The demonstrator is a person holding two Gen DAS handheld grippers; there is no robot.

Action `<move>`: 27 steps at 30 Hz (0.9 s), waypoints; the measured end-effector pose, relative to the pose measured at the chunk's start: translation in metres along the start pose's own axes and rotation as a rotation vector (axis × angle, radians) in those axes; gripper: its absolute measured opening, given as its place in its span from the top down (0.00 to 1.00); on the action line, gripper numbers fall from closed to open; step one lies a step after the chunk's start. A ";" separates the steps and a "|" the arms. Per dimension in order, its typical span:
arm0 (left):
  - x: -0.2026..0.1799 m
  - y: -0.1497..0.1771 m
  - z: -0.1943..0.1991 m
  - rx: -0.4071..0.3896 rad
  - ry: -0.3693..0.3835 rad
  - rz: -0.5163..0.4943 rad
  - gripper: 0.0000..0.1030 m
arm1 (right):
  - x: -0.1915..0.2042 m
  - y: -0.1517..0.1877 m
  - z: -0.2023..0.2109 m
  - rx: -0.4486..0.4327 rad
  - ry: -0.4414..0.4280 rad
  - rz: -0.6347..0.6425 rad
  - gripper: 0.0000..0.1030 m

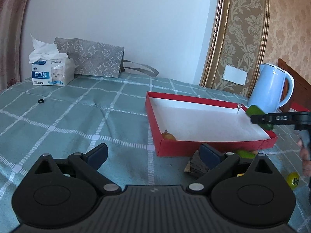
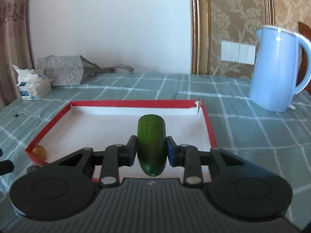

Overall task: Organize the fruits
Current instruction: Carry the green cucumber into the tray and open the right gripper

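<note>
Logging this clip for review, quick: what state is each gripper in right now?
Left gripper: open, nothing between its fingers.
Right gripper: closed on the cucumber, held above the red box.

Before me, a table under a green checked cloth (image 2: 136, 83); behind it a plain white wall (image 2: 108, 23) — then a gilt-framed damask panel (image 2: 233, 19) with white switches (image 2: 238, 53).

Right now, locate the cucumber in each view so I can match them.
Left wrist: cucumber at the far right edge, held over the red box's right corner.
Right wrist: cucumber centre, clamped in the right gripper.
Shared landmark: blue kettle.
</note>
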State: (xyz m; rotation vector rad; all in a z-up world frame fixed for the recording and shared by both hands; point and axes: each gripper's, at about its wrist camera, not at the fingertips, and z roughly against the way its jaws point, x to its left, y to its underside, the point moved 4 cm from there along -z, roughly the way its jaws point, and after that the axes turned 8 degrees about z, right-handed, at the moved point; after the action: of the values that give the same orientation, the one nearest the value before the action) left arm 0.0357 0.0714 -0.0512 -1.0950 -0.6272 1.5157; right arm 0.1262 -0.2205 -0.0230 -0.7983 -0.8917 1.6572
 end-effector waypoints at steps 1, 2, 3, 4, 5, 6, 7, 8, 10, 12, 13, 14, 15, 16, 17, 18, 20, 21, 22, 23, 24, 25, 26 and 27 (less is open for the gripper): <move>-0.001 0.000 0.000 0.004 0.003 -0.001 0.02 | -0.001 0.001 -0.003 0.007 0.002 -0.001 0.71; -0.001 0.000 -0.001 0.008 0.005 -0.004 0.02 | -0.001 0.003 -0.006 0.014 0.006 -0.001 0.71; -0.002 0.001 -0.002 0.013 0.007 -0.009 0.02 | -0.001 0.004 -0.009 0.021 0.007 -0.001 0.71; -0.003 0.001 -0.003 0.018 0.008 -0.014 0.02 | -0.001 0.004 -0.011 0.027 0.005 0.000 0.71; -0.004 0.002 -0.003 0.020 0.007 -0.019 0.02 | -0.001 0.005 -0.014 0.033 0.005 0.002 0.71; -0.005 0.003 -0.003 0.021 0.006 -0.025 0.02 | -0.002 0.005 -0.015 0.040 0.005 0.004 0.71; -0.006 0.003 -0.003 0.022 0.006 -0.030 0.02 | -0.002 0.004 -0.018 0.048 0.006 0.006 0.71; -0.006 0.003 -0.004 0.024 0.005 -0.035 0.02 | -0.002 0.004 -0.021 0.054 0.004 0.007 0.71; -0.007 0.004 -0.005 0.027 0.005 -0.038 0.02 | -0.003 0.003 -0.026 0.067 -0.003 0.004 0.71; -0.007 0.004 -0.006 0.034 0.006 -0.041 0.02 | -0.003 0.002 -0.029 0.074 -0.004 0.005 0.71; -0.007 0.005 -0.006 0.036 0.006 -0.042 0.02 | -0.003 0.001 -0.030 0.075 -0.002 0.008 0.71; -0.008 0.005 -0.006 0.037 0.005 -0.044 0.02 | -0.002 0.001 -0.031 0.078 -0.003 0.010 0.71; -0.008 0.005 -0.007 0.038 0.006 -0.044 0.02 | -0.002 0.001 -0.032 0.081 -0.005 0.011 0.71; -0.008 0.005 -0.007 0.040 0.008 -0.045 0.02 | -0.002 0.001 -0.033 0.085 -0.007 0.010 0.71; -0.008 0.005 -0.007 0.042 0.008 -0.046 0.02 | -0.002 0.001 -0.035 0.088 -0.007 0.005 0.71; -0.009 0.005 -0.008 0.044 0.007 -0.048 0.02 | -0.003 0.001 -0.036 0.093 -0.009 0.004 0.71; -0.009 0.006 -0.008 0.044 0.005 -0.052 0.02 | -0.003 0.000 -0.039 0.099 -0.011 -0.002 0.71; -0.009 0.006 -0.008 0.045 0.005 -0.053 0.02 | -0.005 0.000 -0.040 0.101 -0.012 -0.008 0.71; -0.009 0.006 -0.008 0.046 0.005 -0.053 0.02 | -0.006 0.000 -0.042 0.110 -0.013 -0.010 0.71; -0.009 0.006 -0.009 0.048 0.006 -0.054 0.02 | -0.006 0.000 -0.044 0.120 -0.015 -0.014 0.71; -0.009 0.006 -0.009 0.049 0.005 -0.054 0.02 | -0.008 0.001 -0.044 0.122 -0.017 -0.027 0.71; -0.009 0.006 -0.009 0.049 0.004 -0.054 0.02 | -0.009 0.001 -0.045 0.125 -0.020 -0.039 0.71; -0.009 0.006 -0.009 0.049 0.004 -0.054 0.02 | -0.011 0.001 -0.046 0.126 -0.021 -0.043 0.71; -0.009 0.006 -0.009 0.050 0.005 -0.054 0.02 | -0.012 0.001 -0.045 0.125 -0.017 -0.042 0.69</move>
State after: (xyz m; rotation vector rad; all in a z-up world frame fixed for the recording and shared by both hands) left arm 0.0407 0.0598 -0.0573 -1.0363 -0.6079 1.4742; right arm 0.1667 -0.2246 -0.0459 -0.6766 -0.8035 1.6672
